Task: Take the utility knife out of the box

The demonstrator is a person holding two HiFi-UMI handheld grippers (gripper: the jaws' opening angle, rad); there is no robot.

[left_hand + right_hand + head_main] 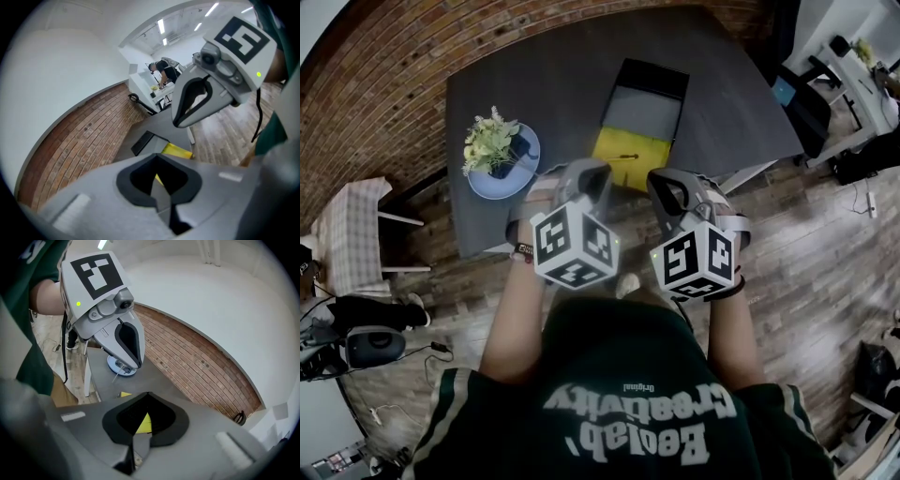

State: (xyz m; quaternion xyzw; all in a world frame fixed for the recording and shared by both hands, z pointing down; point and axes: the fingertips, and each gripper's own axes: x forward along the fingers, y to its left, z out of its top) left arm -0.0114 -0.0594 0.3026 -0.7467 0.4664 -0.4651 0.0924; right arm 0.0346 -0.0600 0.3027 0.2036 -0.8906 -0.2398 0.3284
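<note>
While the box [642,117] lies lengthwise away, its knife [626,157] is indistinct.

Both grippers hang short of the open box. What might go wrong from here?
1. The left gripper and right gripper have jaws together; reaching in shut may shove contents, not grasp.
2. The black-lidded box with a yellow end lies near the front edge of the dark grey table; a push might slide it off.
3. The round blue plate of potted flowers stands near the left gripper; a swing could tip it.
</note>
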